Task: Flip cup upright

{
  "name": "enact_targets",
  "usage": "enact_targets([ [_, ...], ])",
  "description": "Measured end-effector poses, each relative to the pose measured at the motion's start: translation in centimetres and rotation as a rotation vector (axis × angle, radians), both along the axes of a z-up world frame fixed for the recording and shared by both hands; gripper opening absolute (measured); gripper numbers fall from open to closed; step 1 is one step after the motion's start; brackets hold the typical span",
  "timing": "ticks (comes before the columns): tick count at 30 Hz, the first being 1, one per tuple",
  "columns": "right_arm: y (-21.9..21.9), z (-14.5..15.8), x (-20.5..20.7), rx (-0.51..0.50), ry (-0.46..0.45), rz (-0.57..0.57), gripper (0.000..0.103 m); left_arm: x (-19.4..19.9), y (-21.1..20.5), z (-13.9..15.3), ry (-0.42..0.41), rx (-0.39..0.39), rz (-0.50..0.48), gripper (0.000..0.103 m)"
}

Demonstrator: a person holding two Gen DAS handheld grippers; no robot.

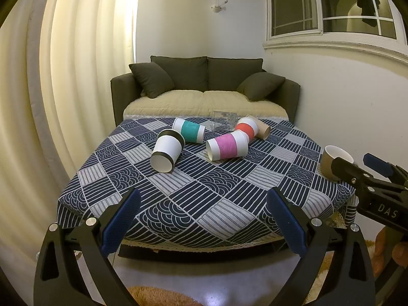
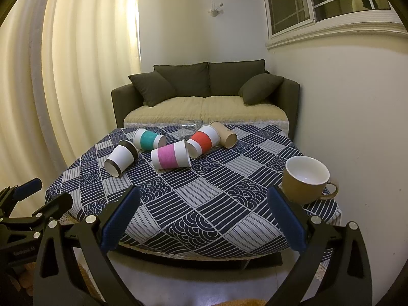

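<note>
Several paper cups lie on their sides at the far part of the patterned table (image 1: 204, 191): a white and black cup (image 1: 167, 150), a teal cup (image 1: 190, 130), a pink cup (image 1: 227, 145), an orange cup (image 1: 246, 128) and a plain brown cup (image 1: 261, 127). A clear glass (image 1: 224, 121) lies tipped behind them. A yellow mug (image 2: 304, 179) stands upright at the right edge. My left gripper (image 1: 204, 219) is open and empty before the table's near edge. My right gripper (image 2: 204, 216) is open and empty, its right finger close to the mug.
A dark sofa (image 1: 204, 84) with cushions stands behind the table. A curtain (image 1: 76, 76) hangs on the left and a wall with a window (image 1: 331, 12) is on the right. The right gripper shows in the left wrist view (image 1: 362, 168).
</note>
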State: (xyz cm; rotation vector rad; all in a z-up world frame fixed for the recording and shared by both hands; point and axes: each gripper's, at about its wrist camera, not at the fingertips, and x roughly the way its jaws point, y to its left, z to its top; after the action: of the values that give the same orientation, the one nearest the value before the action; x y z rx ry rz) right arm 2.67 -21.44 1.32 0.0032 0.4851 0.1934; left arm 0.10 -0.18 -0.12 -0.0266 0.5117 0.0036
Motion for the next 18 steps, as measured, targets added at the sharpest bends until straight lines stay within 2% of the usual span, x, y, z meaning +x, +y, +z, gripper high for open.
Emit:
enact_targets([
  [18,0.04,0.07,-0.20,0.001,-0.010,-0.002,0.099,-0.10,-0.07,0.11,0.003,0.003,0.000,0.097],
])
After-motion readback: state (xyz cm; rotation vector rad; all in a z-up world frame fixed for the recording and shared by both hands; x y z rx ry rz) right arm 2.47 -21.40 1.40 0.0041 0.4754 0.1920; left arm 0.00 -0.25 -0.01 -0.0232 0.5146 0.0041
